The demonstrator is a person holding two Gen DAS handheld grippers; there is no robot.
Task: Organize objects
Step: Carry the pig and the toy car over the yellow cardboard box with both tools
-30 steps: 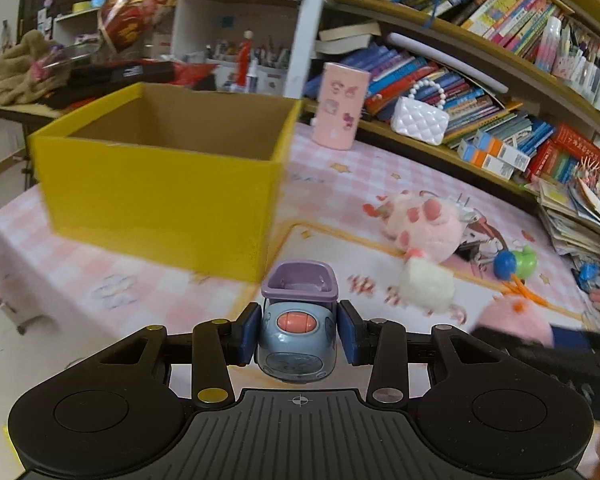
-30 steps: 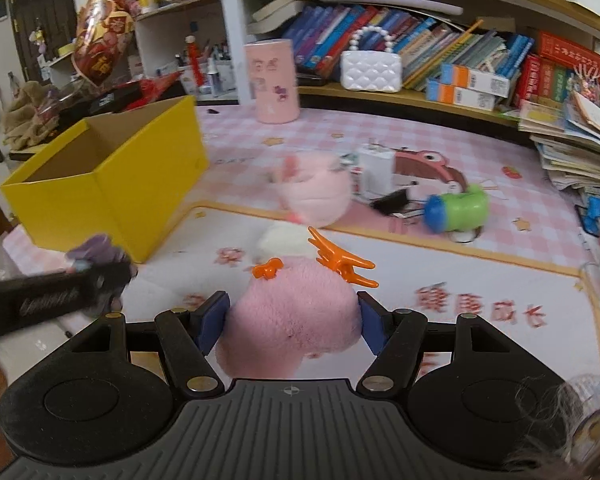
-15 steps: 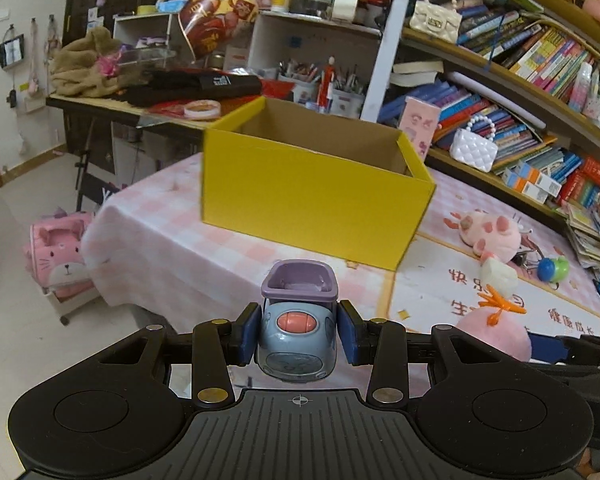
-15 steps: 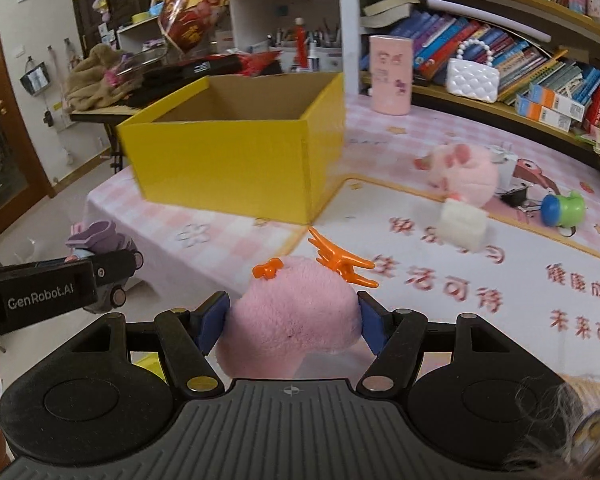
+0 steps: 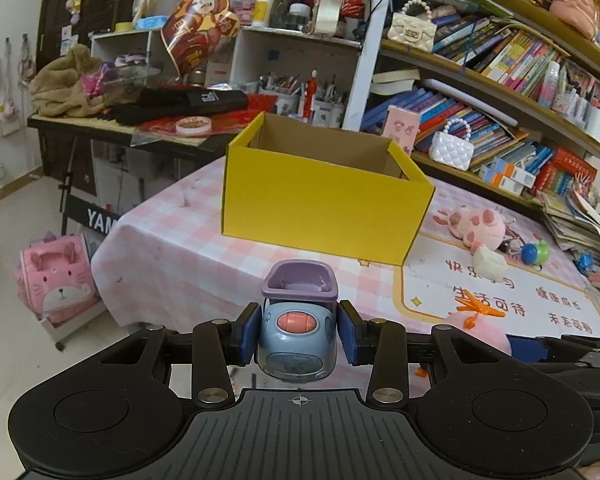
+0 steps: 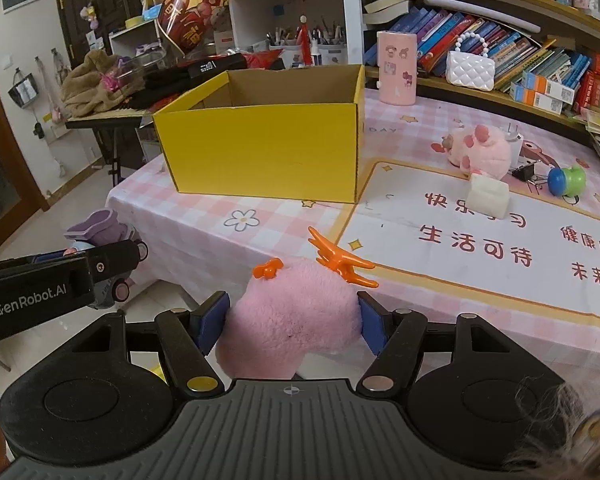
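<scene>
Two-gripper view of a toy-sorting task. The left gripper point(image 5: 299, 338) was clamped on a small toy car point(image 5: 297, 332), its blue pads pressed against the car's two flanks; the right gripper point(image 6: 293, 320) was clamped on a pink plush toy point(image 6: 290, 316) bearing orange plastic antlers point(image 6: 342, 258). We held both toys in the air off the near edge of the table point(image 6: 196, 236), well short of the open yellow box point(image 6: 266, 148), which stood on the pink checked cloth.

Handling. We judged the car to be light, rigid and smooth-shelled; a grip across its sides, as shown, seemed sound, though hard plastic may slip if the pads relax. We judged the plush to be very light and soft: it bulged between the pads and would take a firm squeeze without harm. Its thin antlers looked like the one breakable part, so we would hold it by the body.

Other items. A second pink plush point(image 6: 480, 148), a white block point(image 6: 488, 196) and a blue-and-green toy point(image 6: 566, 180) lay on the table to the right of the box.

Limits of view. The floor of the box was hidden behind its near wall, so we could not tell whether anything lay inside. The undersides of both held toys were cut off by the gripper bodies, and the face of the held plush could not be seen.
</scene>
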